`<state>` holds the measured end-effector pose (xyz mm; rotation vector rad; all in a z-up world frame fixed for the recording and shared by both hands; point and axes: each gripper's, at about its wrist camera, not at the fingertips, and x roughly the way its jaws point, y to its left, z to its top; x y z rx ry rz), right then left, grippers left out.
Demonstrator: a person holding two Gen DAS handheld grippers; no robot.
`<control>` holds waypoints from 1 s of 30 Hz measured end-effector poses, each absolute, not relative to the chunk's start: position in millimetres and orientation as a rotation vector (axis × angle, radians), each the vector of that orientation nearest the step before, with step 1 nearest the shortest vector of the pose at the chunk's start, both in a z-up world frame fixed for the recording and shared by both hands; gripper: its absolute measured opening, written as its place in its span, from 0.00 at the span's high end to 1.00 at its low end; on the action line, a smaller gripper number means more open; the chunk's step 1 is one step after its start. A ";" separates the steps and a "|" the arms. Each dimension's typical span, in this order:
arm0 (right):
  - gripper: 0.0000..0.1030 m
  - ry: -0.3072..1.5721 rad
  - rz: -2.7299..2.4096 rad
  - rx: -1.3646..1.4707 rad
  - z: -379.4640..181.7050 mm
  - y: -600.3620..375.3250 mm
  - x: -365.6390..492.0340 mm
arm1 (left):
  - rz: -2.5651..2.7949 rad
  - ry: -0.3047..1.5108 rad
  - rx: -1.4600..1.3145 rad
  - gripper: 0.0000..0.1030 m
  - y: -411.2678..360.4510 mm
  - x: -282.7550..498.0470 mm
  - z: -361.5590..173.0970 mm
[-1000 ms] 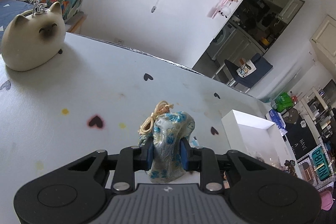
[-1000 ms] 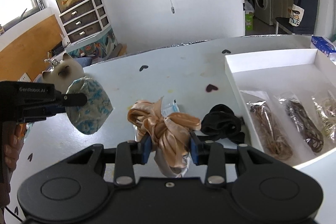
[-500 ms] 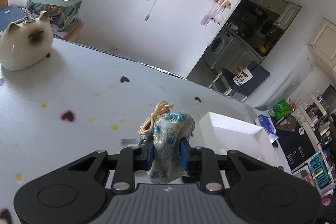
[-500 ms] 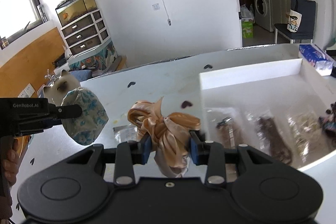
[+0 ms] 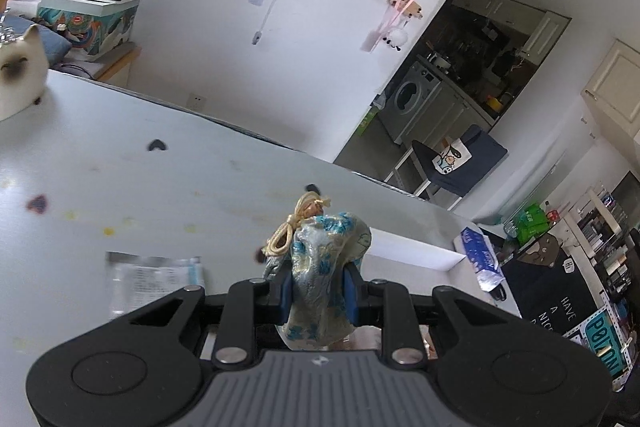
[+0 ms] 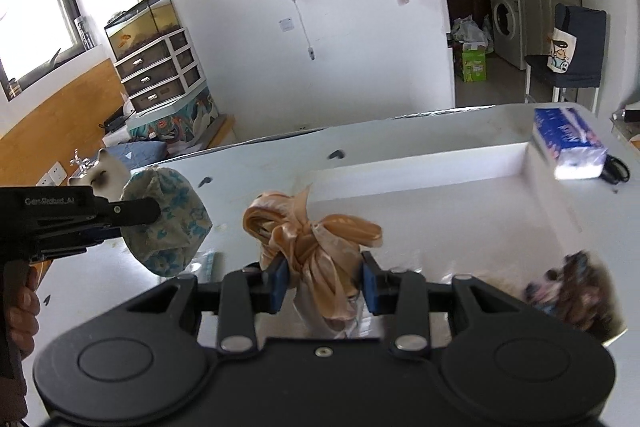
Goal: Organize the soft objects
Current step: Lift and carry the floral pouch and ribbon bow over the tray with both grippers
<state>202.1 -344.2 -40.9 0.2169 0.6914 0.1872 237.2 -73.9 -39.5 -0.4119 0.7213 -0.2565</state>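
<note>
My left gripper [image 5: 317,291] is shut on a small blue-and-cream floral pouch [image 5: 320,267] tied with a yellow cord, held above the table. From the right wrist view the same pouch [image 6: 166,223] hangs at the left, clamped in the left gripper [image 6: 154,213]. My right gripper [image 6: 322,285] is shut on a peach satin ribbon bow [image 6: 316,247], over the near part of a white tray [image 6: 420,163]. Both items are lifted off the table.
A clear packet [image 5: 154,279] lies on the white heart-print table [image 5: 120,155]. A cat figurine [image 5: 18,75] stands at the far left. A blue tissue pack [image 6: 568,145] sits at the tray's far right corner, and dark bagged items [image 6: 572,291] lie blurred in the tray.
Both grippers have moved right across the table with their loads, toward and over the white tray. The cat figurine has slid to the left of view. Both grips are unchanged.
</note>
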 end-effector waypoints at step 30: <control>0.63 0.821 0.072 0.080 -98.8 -501.1 288.5 | -0.280 0.871 -0.279 0.74 -201.0 344.8 -89.8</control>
